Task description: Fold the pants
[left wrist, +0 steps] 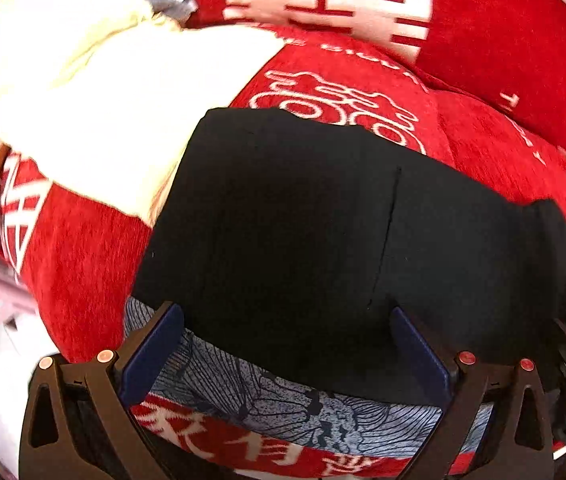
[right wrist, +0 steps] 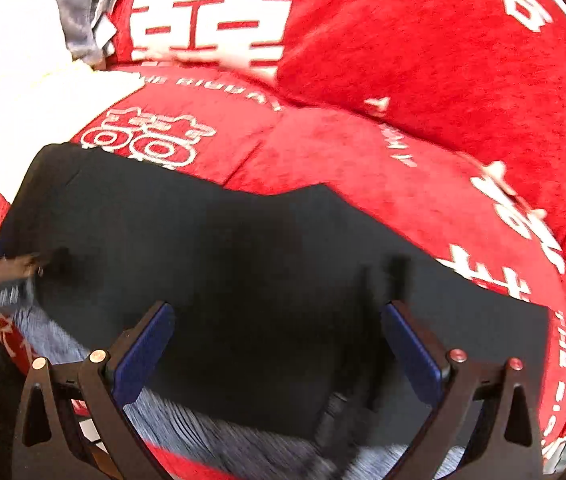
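Left wrist view: black pants [left wrist: 323, 220] lie ahead along the sofa's [left wrist: 503, 60] front edge; both hand-held grippers, left [left wrist: 287, 316] and right [right wrist: 279, 312], gape wide, empty.

The black pants [left wrist: 323, 232] are a smooth, matt cloth with a thin stitched seam, lying on a red sofa cover [right wrist: 423, 80] of napped, velvety chenille-like fabric woven with white characters. At the sofa's front edge, a grey-blue cloth printed with fine dark flower lines [left wrist: 283, 400] looks flat and matt, and a cream-white cloth [left wrist: 123, 100] at the left end looks soft. The fingers [left wrist: 151, 352] carry matt dark-blue pads on smooth black plastic arms with small coppery metal rivets [left wrist: 104, 356].
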A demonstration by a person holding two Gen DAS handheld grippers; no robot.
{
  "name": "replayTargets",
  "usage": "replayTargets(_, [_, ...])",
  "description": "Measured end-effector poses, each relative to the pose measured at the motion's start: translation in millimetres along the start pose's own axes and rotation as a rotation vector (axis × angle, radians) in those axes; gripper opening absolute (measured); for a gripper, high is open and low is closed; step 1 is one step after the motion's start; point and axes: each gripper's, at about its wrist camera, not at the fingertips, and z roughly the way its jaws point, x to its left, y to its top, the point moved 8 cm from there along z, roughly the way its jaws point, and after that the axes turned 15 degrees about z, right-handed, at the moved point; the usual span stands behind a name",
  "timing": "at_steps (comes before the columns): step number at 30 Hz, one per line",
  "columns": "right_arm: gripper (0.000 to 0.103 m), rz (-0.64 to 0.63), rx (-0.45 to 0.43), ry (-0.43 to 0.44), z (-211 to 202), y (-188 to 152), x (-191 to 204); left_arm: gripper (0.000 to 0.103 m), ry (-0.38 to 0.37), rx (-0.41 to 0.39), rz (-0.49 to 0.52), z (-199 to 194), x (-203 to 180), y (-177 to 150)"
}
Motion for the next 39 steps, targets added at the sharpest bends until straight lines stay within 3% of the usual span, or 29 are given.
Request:
replayTargets(4, [0.103,0.013,0.097,-0.004,34,-15,8,0.103,-0.003,0.003,0.02,0,-2,-1])
replayTargets(8, [0.103,0.012,0.043,0.006,25,-25,4,0.103,0.003,-0.003,0.039,-2,-3,-3])
replayTargets(14, [0.103,-0.005,0.08,0.027,9,-44,5,0.103,-0.013,0.005,-0.007,-18,8,-19])
replayTargets(18, [0.103,-0.005,0.069,0.029,15,-32,6,0.103,0.025,0.001,-0.057,-17,29,-18])
replayTargets(21, [0.103,0.007,0.056,0.026,31,-14,5,0.103,-0.054,0.08,-0.105,5,34,-29])
replayTargets(29, [0.103,0.002,0.088,0.061,52,41,12,0.103,-0.137,0.061,-0.088,7,38,-42])
replayTargets(32, [0.103,-0.106,0.106,0.157,53,54,33,0.103,-0.201,0.066,-0.098,10,42,-43])
replayTargets(34, [0.103,-0.249,0.127,0.229,54,58,57,0.103,-0.221,0.065,-0.086,10,43,-44])
replayTargets(39, [0.103,-0.585,0.286,0.378,71,48,110,0.103,-0.23,0.044,-0.043,7,39,-45])
